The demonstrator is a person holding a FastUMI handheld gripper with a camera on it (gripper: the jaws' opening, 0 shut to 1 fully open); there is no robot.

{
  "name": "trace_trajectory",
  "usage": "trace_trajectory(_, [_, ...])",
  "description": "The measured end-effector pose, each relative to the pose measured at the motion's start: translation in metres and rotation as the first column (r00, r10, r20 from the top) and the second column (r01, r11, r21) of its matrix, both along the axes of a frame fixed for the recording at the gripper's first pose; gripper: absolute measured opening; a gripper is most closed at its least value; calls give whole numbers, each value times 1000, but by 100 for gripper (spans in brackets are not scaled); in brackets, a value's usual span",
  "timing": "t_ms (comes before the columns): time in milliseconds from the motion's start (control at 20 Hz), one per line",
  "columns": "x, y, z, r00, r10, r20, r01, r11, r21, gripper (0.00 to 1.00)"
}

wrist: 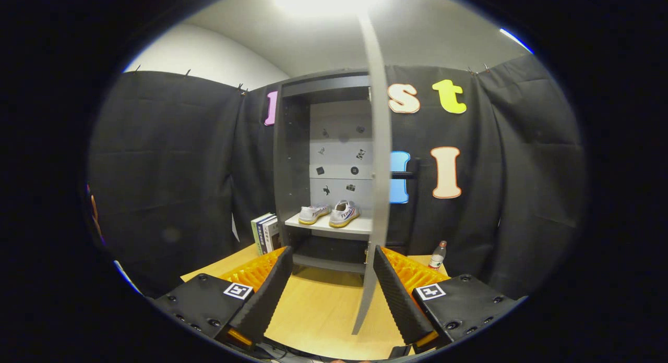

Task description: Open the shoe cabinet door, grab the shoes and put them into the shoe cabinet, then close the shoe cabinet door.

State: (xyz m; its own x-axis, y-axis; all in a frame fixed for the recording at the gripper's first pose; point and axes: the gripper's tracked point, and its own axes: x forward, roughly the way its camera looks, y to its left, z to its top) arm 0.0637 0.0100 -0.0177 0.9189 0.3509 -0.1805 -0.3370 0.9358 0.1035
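The gripper (pixel 329 295) is showing two ribbed fingers (pixel 269 295) standing apart, each on a dark block that is carrying screws and a square black-and-white marker (pixel 238 290), with orange ridged panels behind.

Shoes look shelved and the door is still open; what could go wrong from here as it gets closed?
The gripper is open, and the door stands edge-on between its jaws, nearer one of them, so a push could glance off. The nearer shoe sits close to the shelf front; the closing door might catch it. The bottle beside the cabinet could be knocked.
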Motion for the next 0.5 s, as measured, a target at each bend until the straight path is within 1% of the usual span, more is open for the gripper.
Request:
trace_trajectory(150, [17, -45, -6, 999, -31, 6, 31, 1000, -4, 97])
trace_trajectory(500, [87, -96, 4, 991, -117, 65, 117, 993, -6, 96])
